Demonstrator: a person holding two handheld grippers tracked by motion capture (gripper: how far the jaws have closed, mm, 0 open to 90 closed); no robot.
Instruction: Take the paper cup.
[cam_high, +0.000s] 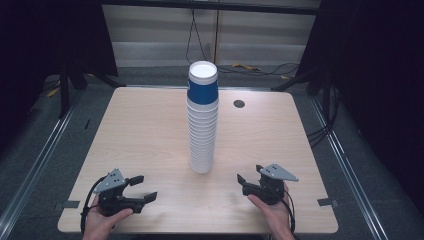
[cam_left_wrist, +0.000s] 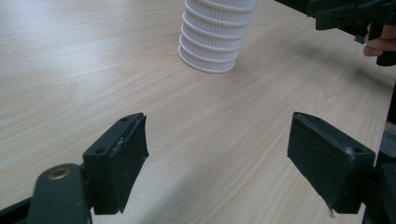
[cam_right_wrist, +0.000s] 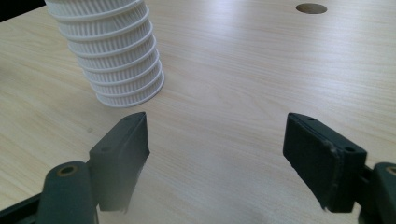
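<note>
The tall cup stack (cam_high: 203, 120) stands upright near the middle of the bench (cam_high: 140, 130), white ribbed cups nested mouth-down w/ a blue cup (cam_high: 203, 90) on top; everything below is placed relative to that stack. Left hand-held gripper (cam_high: 141, 189) sits near the front edge, well to the left of the stack & nearer the person, jaws spread wide w/ nothing between them, only bare bench showing in the gap in the left gripper view. Right hand-held gripper (cam_high: 249, 180) mirrors it to the right of the stack & a bit closer to it, jaws likewise apart & empty. Small dark hole (cam_high: 239, 104) in the bench lies behind the stack, to its right, out of the way. Step in hand looks like the approach to the stack, prob. to pull cups off it. To do it well: steady the lower ribs (cam_right_wrist: 114, 70) w/ one gripper, take the blue cup w/ the other, squeeze gently since paper walls crush, lift straight up along the stack's axis so the column doesn't tip. Come in level, not from an angle; a tall narrow stack like this should topple easily from a sideways nudge, so close both sides of the jaws evenly & avoid dragging the base
</note>
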